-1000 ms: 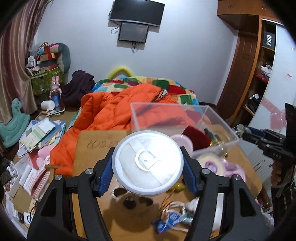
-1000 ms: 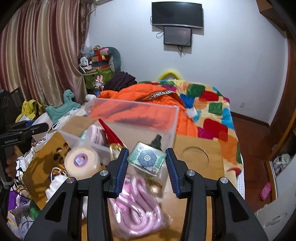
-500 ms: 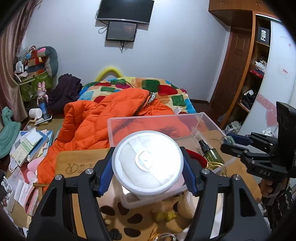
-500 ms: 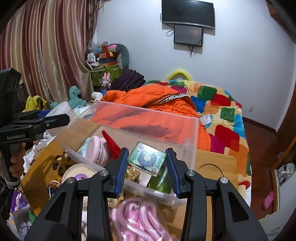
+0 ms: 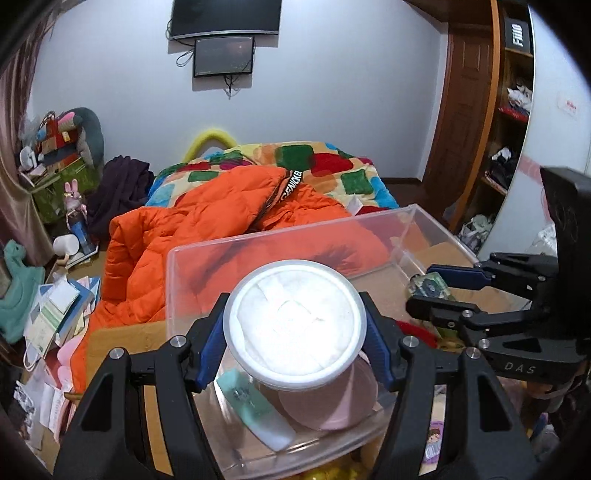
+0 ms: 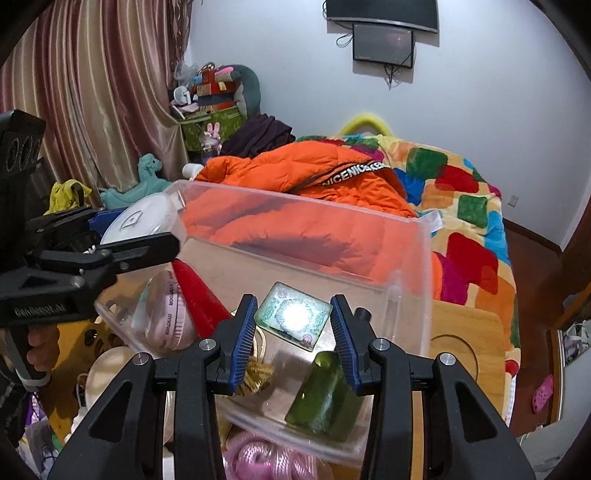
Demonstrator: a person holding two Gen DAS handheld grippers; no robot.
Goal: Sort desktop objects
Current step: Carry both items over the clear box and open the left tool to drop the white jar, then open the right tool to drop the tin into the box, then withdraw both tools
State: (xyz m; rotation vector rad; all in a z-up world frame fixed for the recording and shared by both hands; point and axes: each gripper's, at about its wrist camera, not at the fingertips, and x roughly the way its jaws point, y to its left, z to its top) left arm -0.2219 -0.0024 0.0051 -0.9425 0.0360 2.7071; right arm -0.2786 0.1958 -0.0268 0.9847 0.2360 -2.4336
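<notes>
Held above the clear bin, the round white-lidded tub and the small green patterned tin should be lowered into free spots before release, since the left claw grips the tub and the right claw pinches the tin.

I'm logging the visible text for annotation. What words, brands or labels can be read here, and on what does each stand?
"DAS": body of the right tool.
"GenRobot.AI": body of the left tool, partly blurred.
"NICENICKE...": black strap on the orange jacket, end unclear.
"FIIIO": black box on the shelf, uncertain.
Vertical print on the pink round case: too blurred.
Red print on the white wall sticker: too small.
</notes>
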